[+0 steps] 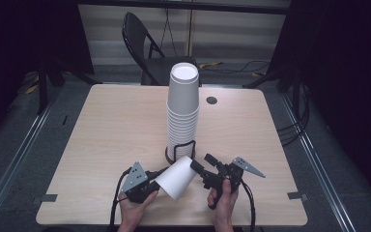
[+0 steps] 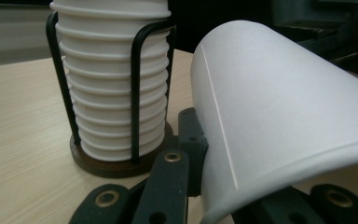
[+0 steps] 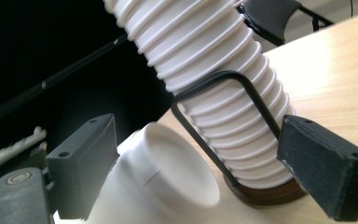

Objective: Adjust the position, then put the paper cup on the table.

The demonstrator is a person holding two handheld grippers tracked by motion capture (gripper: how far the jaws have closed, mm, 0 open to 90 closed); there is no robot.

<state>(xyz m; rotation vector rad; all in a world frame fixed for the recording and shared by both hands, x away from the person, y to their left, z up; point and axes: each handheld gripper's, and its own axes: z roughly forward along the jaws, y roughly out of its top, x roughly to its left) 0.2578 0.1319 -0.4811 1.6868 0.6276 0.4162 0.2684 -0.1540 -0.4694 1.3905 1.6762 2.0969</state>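
Observation:
A tall stack of white paper cups [image 1: 182,111] stands upside down in a black wire holder [image 1: 180,151] on a brown base, near the table's middle. My left gripper [image 1: 160,180] is shut on a single white paper cup [image 1: 176,178], which lies tilted with its base pointing toward the right gripper. In the left gripper view that cup [image 2: 279,116] sits across the jaws, just right of the stack [image 2: 112,93]. My right gripper [image 1: 200,162] stands open close to the cup's base. In the right gripper view the recessed cup base [image 3: 177,172] lies ahead of the wide-apart pads [image 3: 81,163], touching neither.
The wooden table [image 1: 116,130] has a round cable hole [image 1: 211,100] behind the stack. A black folding chair [image 1: 145,48] stands beyond the far edge. Cables trail from both grippers off the near edge.

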